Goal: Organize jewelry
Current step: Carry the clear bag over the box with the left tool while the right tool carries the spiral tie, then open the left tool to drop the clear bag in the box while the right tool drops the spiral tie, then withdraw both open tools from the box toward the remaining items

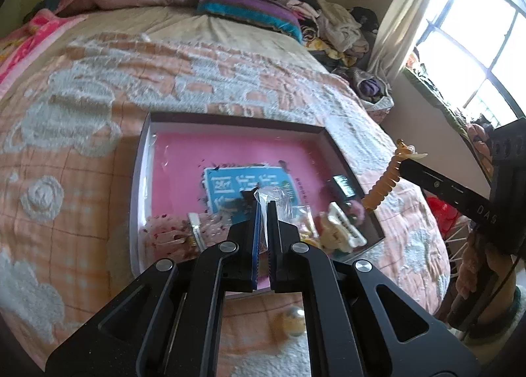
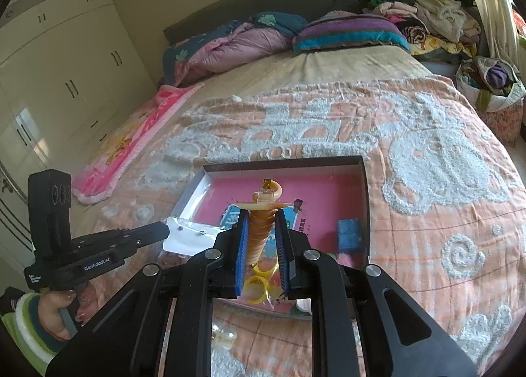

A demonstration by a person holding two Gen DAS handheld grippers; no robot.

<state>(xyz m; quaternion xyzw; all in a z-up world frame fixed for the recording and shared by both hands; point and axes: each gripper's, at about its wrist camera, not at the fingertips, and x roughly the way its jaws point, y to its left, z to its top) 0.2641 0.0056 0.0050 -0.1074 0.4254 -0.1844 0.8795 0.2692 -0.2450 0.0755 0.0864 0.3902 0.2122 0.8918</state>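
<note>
Setting: bedroom, with a bed (image 2: 328, 87) covered by a peach and white textured bedspread (image 2: 427, 179) on which everything rests.
Tray: a shallow box tray (image 1: 335, 143) with a pink floor is seen lying flat on the bedspread, dark-walled at the far and right sides.
Tray contents: a blue printed card (image 1: 223, 189) is stuck to the pink floor; a small blue box (image 2: 349, 234) sits near the right wall; yellow rings (image 2: 259, 285), a cream hair clip (image 1: 345, 229) and a speckled pink item (image 1: 164, 229) are gathered at the near edge.
Orange spiral hair tie: the coiled tie (image 2: 259, 229) is held upright between the blue pads, above the tray, with a pale clip-like piece at its top.
Right gripper: the right gripper (image 2: 261, 239) is closed on the orange spiral hair tie.
Clear plastic bag: a small clear bag (image 2: 190, 235), with tiny dark studs visible inside, is held over the tray's near left part.
Left gripper: the left gripper (image 1: 263, 229) is clamped on the clear bag's edge, jaws nearly touching.
Surroundings: folded quilts (image 2: 230, 45) and a striped pillow (image 2: 348, 33) are piled at the headboard, a heap of clothes (image 2: 427, 18) at the far right, cream wardrobes (image 2: 65, 58) at the left, a bright window (image 1: 476, 35) with a curtain.
</note>
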